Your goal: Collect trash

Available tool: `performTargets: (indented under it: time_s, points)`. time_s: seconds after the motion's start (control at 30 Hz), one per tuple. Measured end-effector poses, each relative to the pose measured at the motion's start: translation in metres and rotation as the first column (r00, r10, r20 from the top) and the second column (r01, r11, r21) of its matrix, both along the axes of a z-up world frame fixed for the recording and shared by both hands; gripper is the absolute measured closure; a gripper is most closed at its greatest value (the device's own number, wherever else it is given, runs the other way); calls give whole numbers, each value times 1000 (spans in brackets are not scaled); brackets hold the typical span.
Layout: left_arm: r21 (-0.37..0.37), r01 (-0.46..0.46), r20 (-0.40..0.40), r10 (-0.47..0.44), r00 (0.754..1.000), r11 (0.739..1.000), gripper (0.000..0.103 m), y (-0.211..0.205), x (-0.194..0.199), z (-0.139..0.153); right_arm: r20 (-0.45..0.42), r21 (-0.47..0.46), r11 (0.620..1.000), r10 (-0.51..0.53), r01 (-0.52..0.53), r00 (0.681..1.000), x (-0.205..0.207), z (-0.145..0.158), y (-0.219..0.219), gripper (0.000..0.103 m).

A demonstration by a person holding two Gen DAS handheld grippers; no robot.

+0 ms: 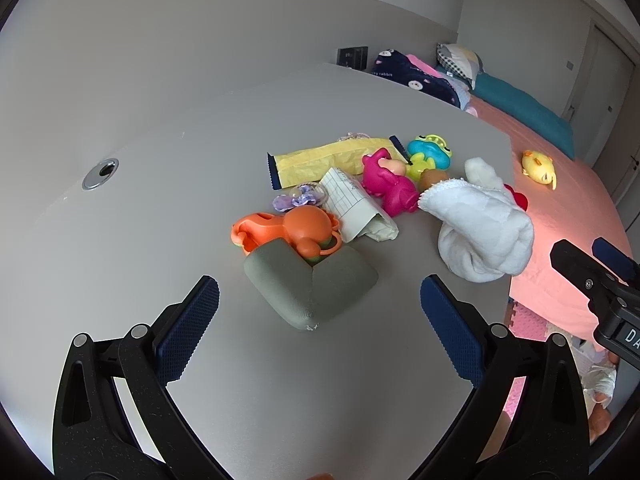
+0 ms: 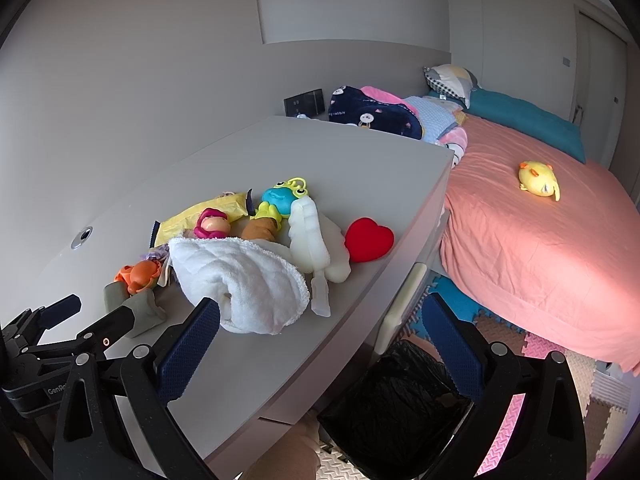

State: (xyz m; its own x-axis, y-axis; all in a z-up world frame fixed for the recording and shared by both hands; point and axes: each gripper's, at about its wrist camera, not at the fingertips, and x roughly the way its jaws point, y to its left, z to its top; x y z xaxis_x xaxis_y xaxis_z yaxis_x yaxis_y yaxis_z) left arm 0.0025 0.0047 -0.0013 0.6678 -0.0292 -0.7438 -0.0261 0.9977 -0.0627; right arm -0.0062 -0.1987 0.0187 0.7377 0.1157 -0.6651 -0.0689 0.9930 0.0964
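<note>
On the grey table [image 1: 160, 208] lies a pile: a yellow wrapper [image 1: 320, 158], a crumpled printed paper [image 1: 356, 208], a grey foam corner piece [image 1: 312, 280], and toys in orange [image 1: 288, 228], pink [image 1: 388, 184] and blue-green [image 1: 428, 154]. A white towel [image 1: 484, 224] lies at the right edge. My left gripper [image 1: 320, 336] is open and empty, just short of the foam piece. My right gripper [image 2: 320, 348] is open and empty, over the table's edge [image 2: 360, 320] near the towel [image 2: 244, 284]. A bin with a black bag [image 2: 396, 404] stands below it.
A red heart [image 2: 368, 244] and a white silicone toy [image 2: 310, 236] lie near the table's right edge. A bed with a pink sheet [image 2: 540, 248], a yellow plush [image 2: 538, 180] and pillows stands to the right. Foam floor mats lie below. A cable hole [image 1: 100, 174] is at the table's left.
</note>
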Motion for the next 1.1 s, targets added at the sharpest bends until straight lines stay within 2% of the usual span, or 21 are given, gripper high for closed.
performTargets:
  time_s: [0.1,0.23,0.47,0.63,0.83,0.93,0.97,1.1]
  points:
    - [20,-9,-8,10,1000,1000,6,0,1,-2,4,7,1000,9,-9,1000,-1,0,0,3]
    - [4,-15,-19,15,1000,1000,6,2,2,-4,21,34,999,37,-37,999,-2,2,2,3]
    - [-5,-44,-39,44,998,999,6,11,6,-8,22,56,989,132,-133,991,9,1,19,3]
    - [5,-55,-54,55,997,998,6,15,9,-12,0,30,986,163,-163,987,20,-7,34,10]
    - [-1,-56,-76,56,996,998,6,17,13,-18,-50,41,984,177,-175,983,34,-22,38,30]
    - [-8,-50,-89,50,995,999,6,16,16,-22,-65,53,980,196,-193,978,37,-28,40,47]
    - [-6,-50,-92,49,995,999,6,15,17,-23,-71,65,978,205,-201,976,38,-30,41,57]
    - [-12,-44,-110,43,993,999,6,12,24,-27,-53,94,971,224,-218,973,36,-27,39,71]
